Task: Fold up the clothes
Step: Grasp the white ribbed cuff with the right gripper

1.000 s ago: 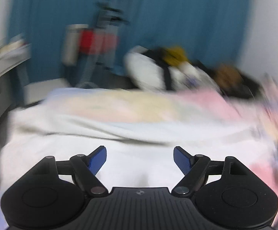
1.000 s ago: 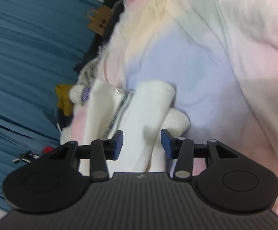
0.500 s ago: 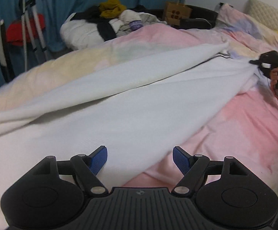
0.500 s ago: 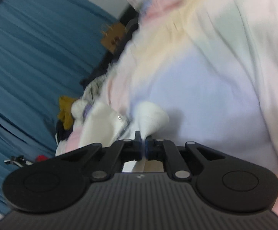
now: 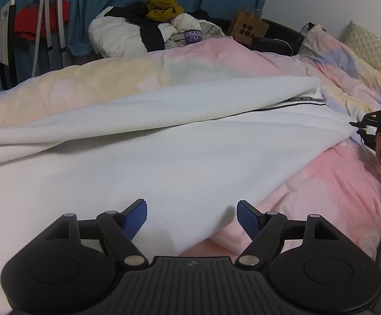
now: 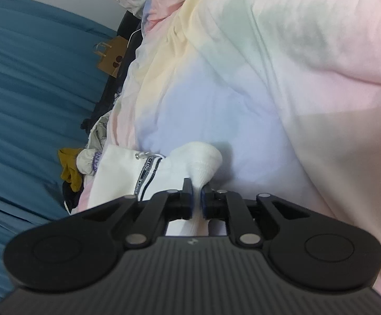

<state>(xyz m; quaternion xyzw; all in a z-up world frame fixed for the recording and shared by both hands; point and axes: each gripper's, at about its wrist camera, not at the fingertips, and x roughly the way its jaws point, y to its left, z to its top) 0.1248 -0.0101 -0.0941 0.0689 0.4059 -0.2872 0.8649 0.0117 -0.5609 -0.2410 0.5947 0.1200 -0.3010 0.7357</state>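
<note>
right wrist: garment (image 6: 198, 168) between jaws

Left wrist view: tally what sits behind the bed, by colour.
White: 1, the puffy jacket
Mustard yellow: 1, the crumpled garment
Brown: 1, the paper bag
Red: 1, the cloth on the rack
Total: 4

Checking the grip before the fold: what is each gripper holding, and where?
The right gripper pinches a bunched end of the white garment. The left gripper is open, holding nothing.
</note>
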